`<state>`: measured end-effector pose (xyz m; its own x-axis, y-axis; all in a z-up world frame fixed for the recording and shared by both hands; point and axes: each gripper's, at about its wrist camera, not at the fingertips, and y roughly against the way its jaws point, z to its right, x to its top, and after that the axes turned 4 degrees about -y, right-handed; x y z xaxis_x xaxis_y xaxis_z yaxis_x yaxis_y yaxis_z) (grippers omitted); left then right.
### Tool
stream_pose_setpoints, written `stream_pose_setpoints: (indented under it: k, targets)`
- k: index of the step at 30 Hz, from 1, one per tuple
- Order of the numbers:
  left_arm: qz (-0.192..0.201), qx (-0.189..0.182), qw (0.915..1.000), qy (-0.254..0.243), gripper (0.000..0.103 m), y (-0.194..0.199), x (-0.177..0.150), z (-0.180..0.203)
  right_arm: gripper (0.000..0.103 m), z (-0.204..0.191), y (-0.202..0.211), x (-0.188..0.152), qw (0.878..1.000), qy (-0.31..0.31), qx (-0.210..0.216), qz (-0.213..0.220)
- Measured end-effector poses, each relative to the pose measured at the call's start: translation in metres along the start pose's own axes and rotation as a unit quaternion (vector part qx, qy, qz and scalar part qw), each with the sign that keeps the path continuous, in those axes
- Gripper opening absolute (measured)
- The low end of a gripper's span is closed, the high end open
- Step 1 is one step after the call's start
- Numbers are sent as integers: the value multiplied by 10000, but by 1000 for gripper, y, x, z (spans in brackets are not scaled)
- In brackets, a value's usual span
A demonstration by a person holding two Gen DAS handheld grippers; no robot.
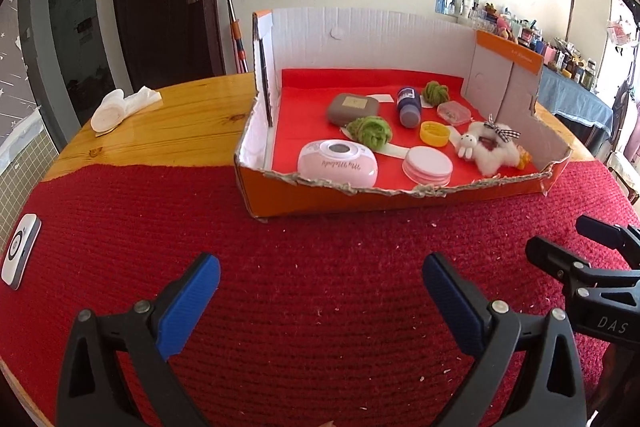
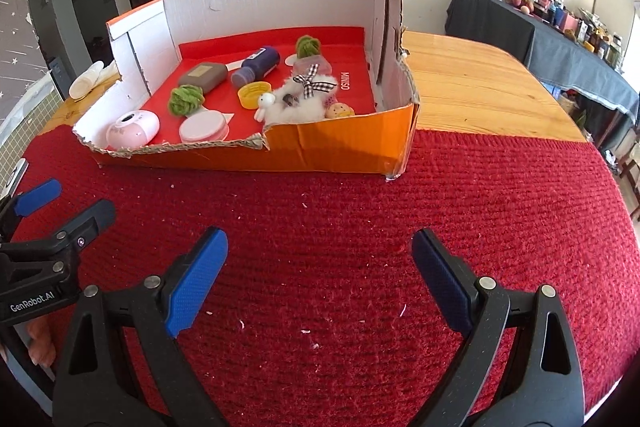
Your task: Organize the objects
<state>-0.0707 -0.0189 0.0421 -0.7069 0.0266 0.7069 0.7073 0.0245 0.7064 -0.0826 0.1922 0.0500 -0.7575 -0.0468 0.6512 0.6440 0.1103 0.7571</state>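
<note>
Step in hand: both tongs idle over the red mat (image 1: 320, 287), nothing gripped. Left tongs (image 1: 320, 291) spread wide, empty. Right tongs (image 2: 320, 279) spread wide, empty, just beside the left.

Task's things, location: all gathered in the cardboard box (image 2: 340, 151) at the far edge of the mat, on the wooden tabletop (image 2: 480, 87).
- Pink device (image 1: 338, 163), near left corner.
- Round pink case (image 1: 427, 165), near middle.
- Two green yarn balls (image 1: 370, 131), one mid-box, one farther back.
- Grey case (image 1: 353, 109), far left.
- Blue bottle (image 1: 409, 105), lying down.
- Yellow cap (image 1: 435, 133).
- Small clear pink box (image 1: 453, 112).
- White fluffy toy (image 1: 494, 147) with checked bow, right side.

Outside the box: a white-and-grey gadget (image 1: 20, 251) at the mat's far left edge; crumpled tissue (image 1: 120, 105) on bare wood.

Judgement: sorting looks nearly finished; the gadget seems the likely remaining pick, calling for a leftward reach by the left tongs.

Writing: "MINISO" on the box lining; "GenRobot.AI" and "DAS" on the tongs; cursive on the pink device, unreadable.
</note>
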Motion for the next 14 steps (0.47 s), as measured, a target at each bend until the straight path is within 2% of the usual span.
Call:
stream_pose_setpoints:
  k: [3, 6, 14]
  targets:
    - [-270, 14, 9996, -25, 103, -8, -1, 1, 95, 2, -9, 0, 9995, -72, -156, -260]
    - [-568, -60, 9984, 27, 103, -18, -1, -1, 96, 0, -10, 1, 9994, -16, -231, -260]
    - [-567, -48, 9984, 66, 103, -18, -2, -2, 100, -2, -12, 0, 9991, 10, -299, -309]
